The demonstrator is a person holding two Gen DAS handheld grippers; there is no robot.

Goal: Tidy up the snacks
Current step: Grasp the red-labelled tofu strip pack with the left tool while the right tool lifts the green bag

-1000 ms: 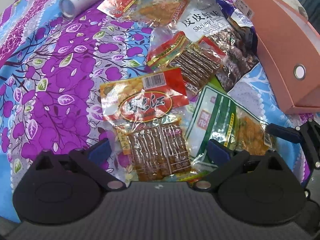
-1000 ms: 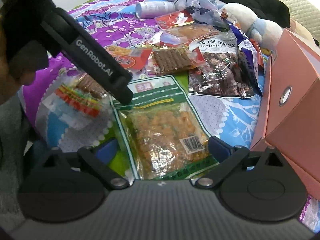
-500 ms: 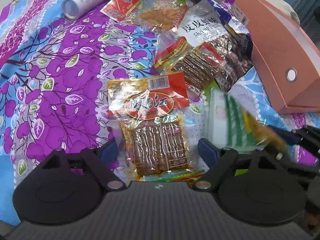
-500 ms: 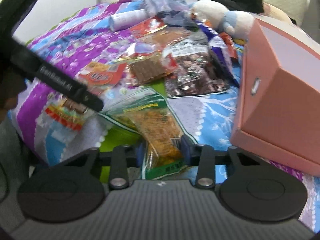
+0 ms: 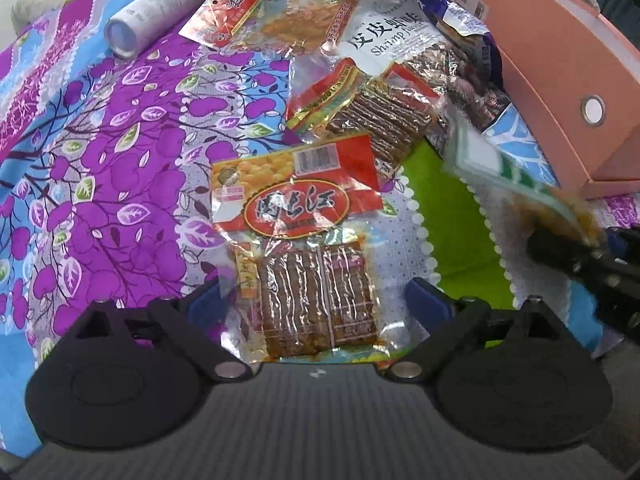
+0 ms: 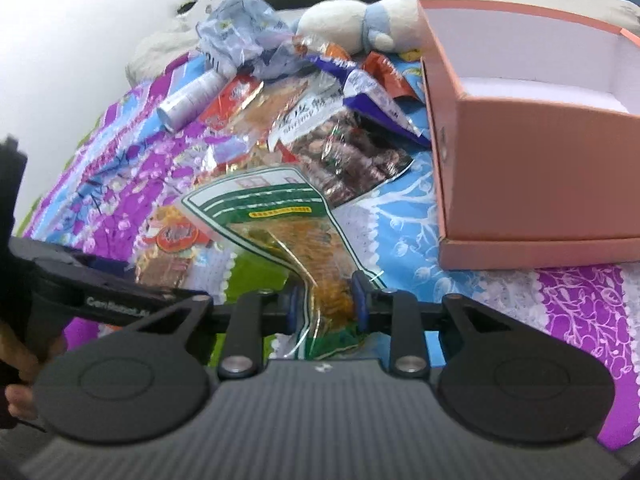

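Green-striped snack packet (image 6: 280, 216) pinched at its lower end by the right gripper (image 6: 325, 304), lifted clear of the floral bedspread (image 6: 580, 300).

Crinkled film is bunched between the right jaws, which have just been closing on the packet, and most of the bag sticks out unsupported towards the pink box (image 6: 532, 184), which stands open just beside it. With so narrow a hold on slick film, the packet could slide out or swing and catch the box's near wall instead of clearing the rim. Further from the box, the left gripper (image 5: 316, 304) hangs spread wide, gripping nothing, its jaws either side of the red tofu-strip packet (image 5: 296, 240) lying flat on the bedspread. Beyond that packet, the shrimp-snack bag (image 5: 384, 40) and other packets lie overlapping in a pile beside the box, so lifting one could drag its neighbours.
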